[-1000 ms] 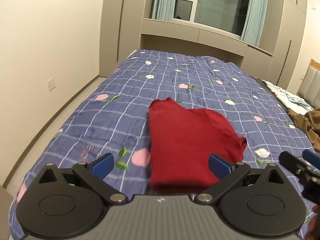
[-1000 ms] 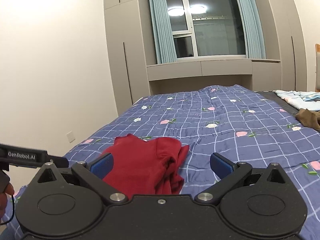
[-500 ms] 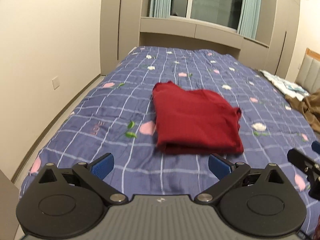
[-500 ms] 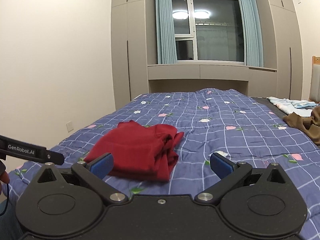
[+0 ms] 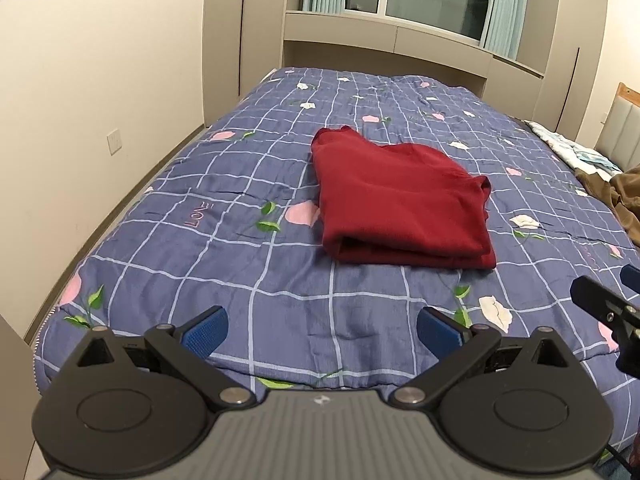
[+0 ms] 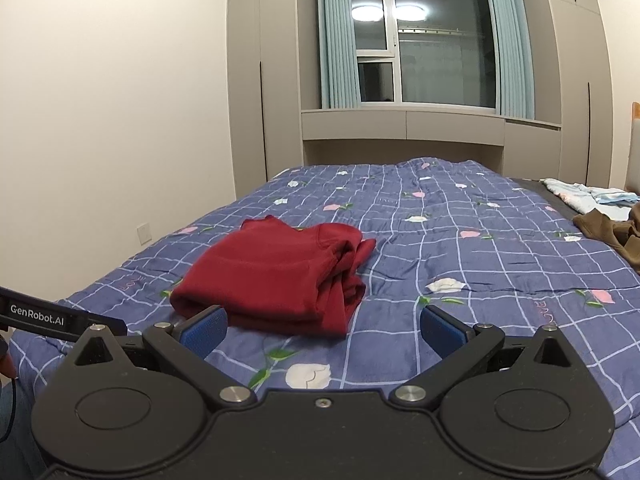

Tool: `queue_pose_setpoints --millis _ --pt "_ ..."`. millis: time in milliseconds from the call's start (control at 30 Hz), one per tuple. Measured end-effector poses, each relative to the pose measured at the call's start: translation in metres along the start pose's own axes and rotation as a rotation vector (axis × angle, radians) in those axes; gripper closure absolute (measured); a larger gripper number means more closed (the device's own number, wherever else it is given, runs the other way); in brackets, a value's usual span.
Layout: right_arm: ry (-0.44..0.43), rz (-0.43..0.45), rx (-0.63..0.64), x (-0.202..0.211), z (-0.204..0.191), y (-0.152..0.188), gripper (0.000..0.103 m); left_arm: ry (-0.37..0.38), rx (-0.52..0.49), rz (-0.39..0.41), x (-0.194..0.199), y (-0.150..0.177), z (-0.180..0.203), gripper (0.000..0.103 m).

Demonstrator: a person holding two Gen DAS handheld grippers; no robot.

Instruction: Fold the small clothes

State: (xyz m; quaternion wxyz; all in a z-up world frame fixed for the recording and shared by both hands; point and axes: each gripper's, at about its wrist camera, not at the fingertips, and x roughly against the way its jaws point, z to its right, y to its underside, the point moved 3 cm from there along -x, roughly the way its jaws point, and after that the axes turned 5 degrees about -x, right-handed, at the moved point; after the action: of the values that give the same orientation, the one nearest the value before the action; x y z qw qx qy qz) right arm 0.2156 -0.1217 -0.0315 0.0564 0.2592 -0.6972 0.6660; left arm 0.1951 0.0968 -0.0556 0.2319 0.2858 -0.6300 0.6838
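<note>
Red garment (image 5: pixel 400 204), folded, is lying on the blue checked quilt (image 5: pixel 240 216), long axis running from 6 toward 12 o'clock, folded edge facing me. I am holding my left gripper (image 5: pixel 322 330) and right gripper (image 6: pixel 323 326) wide open, gripping nothing, short of it.

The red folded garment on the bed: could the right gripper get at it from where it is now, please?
Probably yes. The right gripper is open and empty, and only bare quilt lies between it and the red garment, which sits slightly to its left, apart from the brown clothes.
</note>
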Motion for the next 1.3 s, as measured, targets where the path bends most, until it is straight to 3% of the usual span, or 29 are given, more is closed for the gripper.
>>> queue_pose_setpoints --millis 1300 --pt "-0.001 -0.05 -0.013 -0.014 0.004 0.008 0.001 0.0 -0.001 -0.06 -0.018 0.003 0.003 0.001"
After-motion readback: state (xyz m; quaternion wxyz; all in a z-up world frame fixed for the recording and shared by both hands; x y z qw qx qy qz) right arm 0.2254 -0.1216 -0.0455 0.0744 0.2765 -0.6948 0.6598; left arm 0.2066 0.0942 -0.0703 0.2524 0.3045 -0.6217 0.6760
